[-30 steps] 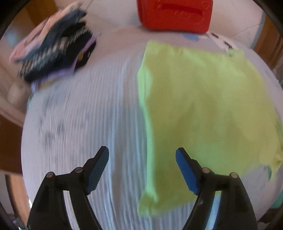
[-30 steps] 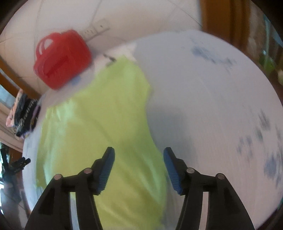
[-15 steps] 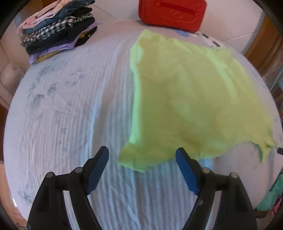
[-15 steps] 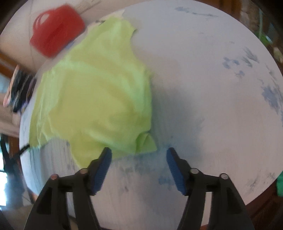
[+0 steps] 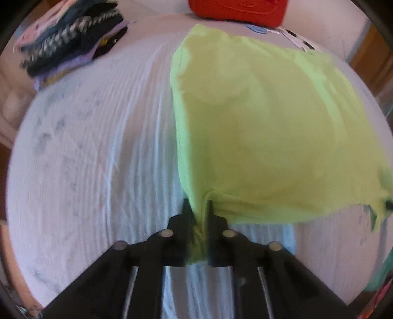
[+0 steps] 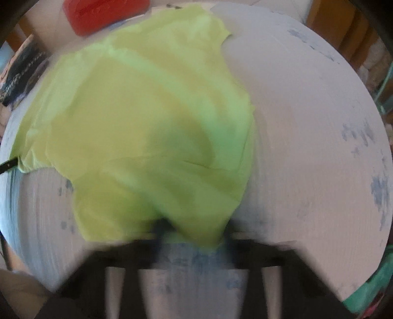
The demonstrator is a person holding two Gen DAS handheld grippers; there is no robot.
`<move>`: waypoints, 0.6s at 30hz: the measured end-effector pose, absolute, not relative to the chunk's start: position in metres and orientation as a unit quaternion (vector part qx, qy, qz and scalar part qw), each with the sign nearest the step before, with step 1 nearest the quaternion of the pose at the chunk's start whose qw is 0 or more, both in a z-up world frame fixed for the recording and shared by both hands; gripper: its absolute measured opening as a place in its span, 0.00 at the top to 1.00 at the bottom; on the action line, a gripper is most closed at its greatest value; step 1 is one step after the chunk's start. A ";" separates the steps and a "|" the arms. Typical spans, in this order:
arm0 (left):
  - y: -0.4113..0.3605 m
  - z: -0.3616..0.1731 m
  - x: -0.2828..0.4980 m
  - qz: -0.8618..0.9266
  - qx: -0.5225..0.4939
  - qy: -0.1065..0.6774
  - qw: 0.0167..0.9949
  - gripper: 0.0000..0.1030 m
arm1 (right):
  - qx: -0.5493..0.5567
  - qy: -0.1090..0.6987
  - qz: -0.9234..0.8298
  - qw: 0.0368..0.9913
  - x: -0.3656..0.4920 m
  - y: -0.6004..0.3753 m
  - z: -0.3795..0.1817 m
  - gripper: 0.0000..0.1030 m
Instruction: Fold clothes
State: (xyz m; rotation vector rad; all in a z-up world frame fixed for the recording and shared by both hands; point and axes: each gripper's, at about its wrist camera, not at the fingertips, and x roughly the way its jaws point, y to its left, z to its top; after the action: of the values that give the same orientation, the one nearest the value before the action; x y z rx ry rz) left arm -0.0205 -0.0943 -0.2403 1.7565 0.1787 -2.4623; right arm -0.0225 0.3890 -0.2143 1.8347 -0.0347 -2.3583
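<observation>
The left gripper (image 5: pixel 198 208) is clamped on the near corner of the lime-green shirt (image 5: pixel 265 127), cloth bunched between its 2 fingers. The shirt spreads ahead and to the right of it over the white bedsheet (image 5: pixel 93 152). Far ahead to the left sits a stack of folded clothes (image 5: pixel 71 34), straight ahead a red case (image 5: pixel 235 8). The right gripper (image 6: pixel 194 233) is blurred; shirt fabric drapes over its tips, and I cannot tell whether it grips.
</observation>
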 end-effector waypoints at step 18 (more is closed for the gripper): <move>-0.104 -0.208 0.026 -0.792 0.609 0.044 0.007 0.32 | 0.694 -0.071 -0.716 0.027 0.023 0.437 -0.184 0.64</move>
State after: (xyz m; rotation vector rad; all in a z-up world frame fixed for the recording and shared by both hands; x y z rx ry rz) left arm 0.0256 -0.1041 -0.2079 1.9046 0.1377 -2.4757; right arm 0.0228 0.4373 -0.1837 2.1444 -0.2182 -2.2120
